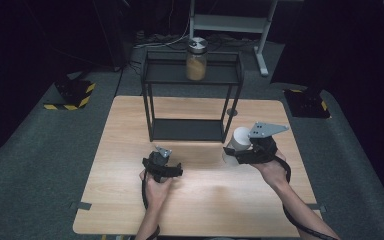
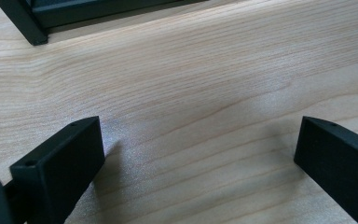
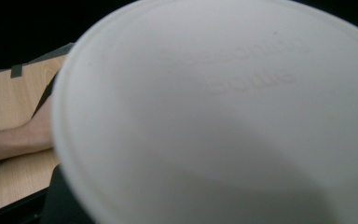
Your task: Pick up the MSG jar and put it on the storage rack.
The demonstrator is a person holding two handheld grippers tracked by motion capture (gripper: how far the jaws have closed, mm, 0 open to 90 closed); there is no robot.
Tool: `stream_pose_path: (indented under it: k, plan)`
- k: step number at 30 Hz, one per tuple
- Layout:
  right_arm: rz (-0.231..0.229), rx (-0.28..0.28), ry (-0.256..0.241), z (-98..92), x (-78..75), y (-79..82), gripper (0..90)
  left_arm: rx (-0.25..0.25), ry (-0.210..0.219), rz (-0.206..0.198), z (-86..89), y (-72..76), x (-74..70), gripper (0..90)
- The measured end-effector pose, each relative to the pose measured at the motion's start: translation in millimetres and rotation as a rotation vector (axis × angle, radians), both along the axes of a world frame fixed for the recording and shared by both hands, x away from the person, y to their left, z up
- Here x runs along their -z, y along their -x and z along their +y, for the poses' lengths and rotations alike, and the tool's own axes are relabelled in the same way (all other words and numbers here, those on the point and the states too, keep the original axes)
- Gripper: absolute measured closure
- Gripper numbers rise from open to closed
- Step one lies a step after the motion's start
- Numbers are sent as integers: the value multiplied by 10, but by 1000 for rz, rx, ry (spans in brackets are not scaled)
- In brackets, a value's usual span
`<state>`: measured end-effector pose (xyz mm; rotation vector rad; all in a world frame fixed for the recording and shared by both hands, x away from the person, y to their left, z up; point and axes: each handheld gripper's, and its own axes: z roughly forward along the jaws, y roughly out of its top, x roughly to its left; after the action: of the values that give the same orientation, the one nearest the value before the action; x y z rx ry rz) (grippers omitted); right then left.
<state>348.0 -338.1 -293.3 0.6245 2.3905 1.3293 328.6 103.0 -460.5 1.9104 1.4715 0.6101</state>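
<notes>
A black metal shelf rack (image 1: pixel 190 95) stands on the far half of the wooden table (image 1: pixel 130 200), directly beyond both grippers. On its top shelf stands a glass jar (image 1: pixel 196 59) with a silver lid, and it is filled with something yellow-brown. The lower shelf of the rack is bare.

The white container (image 1: pixel 239 139) is at the right side of the table, just in front of the rack's right leg, and the right gripper (image 1: pixel 240 154) clamps it, raised from the table. In the right gripper view the container's pale round face (image 3: pixel 223 121) carries faint raised letters.

The left gripper (image 1: pixel 162 162) is low above the table centre, with its jaws spread wide over bare wood. Both forearms reach in from the near edge.
</notes>
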Motion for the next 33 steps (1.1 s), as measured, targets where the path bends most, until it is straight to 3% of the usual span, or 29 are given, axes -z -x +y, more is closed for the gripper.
stream_pose_path:
  k: [23,33]
  plan:
    - [-26,-83,-11,216,-1092,-342,340,1,-4,0,0,0,-2,16]
    - [-20,-44,-16,315,-1421,-513,340,0,-2,1,-1,0,-2,16]
